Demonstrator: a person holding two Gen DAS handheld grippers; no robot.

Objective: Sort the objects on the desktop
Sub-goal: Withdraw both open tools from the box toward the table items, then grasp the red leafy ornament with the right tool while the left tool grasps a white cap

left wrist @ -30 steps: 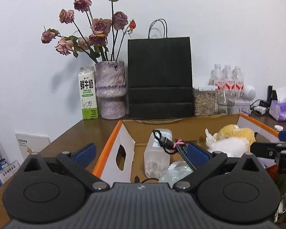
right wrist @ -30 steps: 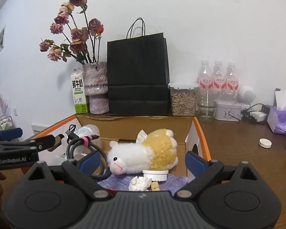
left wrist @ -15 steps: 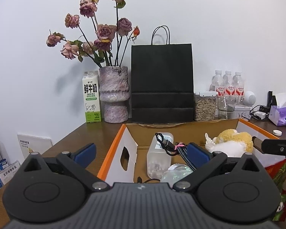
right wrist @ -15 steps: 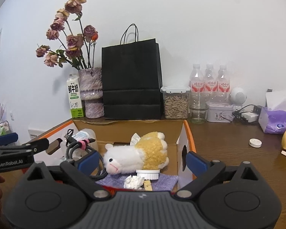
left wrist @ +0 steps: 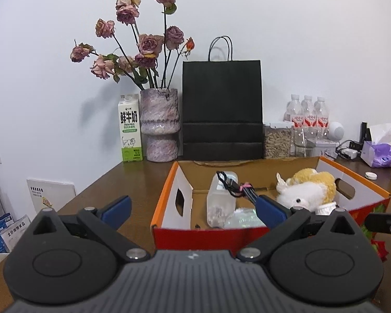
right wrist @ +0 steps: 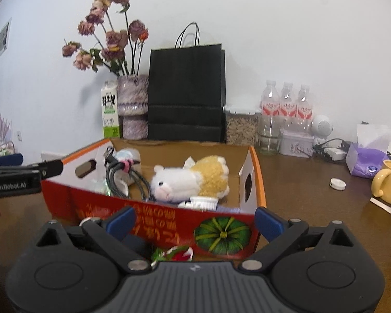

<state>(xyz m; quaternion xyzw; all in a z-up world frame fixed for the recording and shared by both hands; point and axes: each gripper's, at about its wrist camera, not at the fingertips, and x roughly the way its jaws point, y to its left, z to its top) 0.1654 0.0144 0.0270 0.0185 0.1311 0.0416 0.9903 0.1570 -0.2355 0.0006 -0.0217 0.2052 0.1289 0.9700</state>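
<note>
Left gripper (left wrist: 193, 206) and right gripper (right wrist: 194, 219) are held wide apart, nothing gripped. Plush toy (right wrist: 190, 178) and coiled cable (right wrist: 122, 176) are seen inside the cardboard box (right wrist: 169, 217).

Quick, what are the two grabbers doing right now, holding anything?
Left gripper: open, holding nothing.
Right gripper: open, holding nothing.

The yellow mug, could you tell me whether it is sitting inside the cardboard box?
No, the yellow mug stands on the table, right of the cardboard box.
</note>
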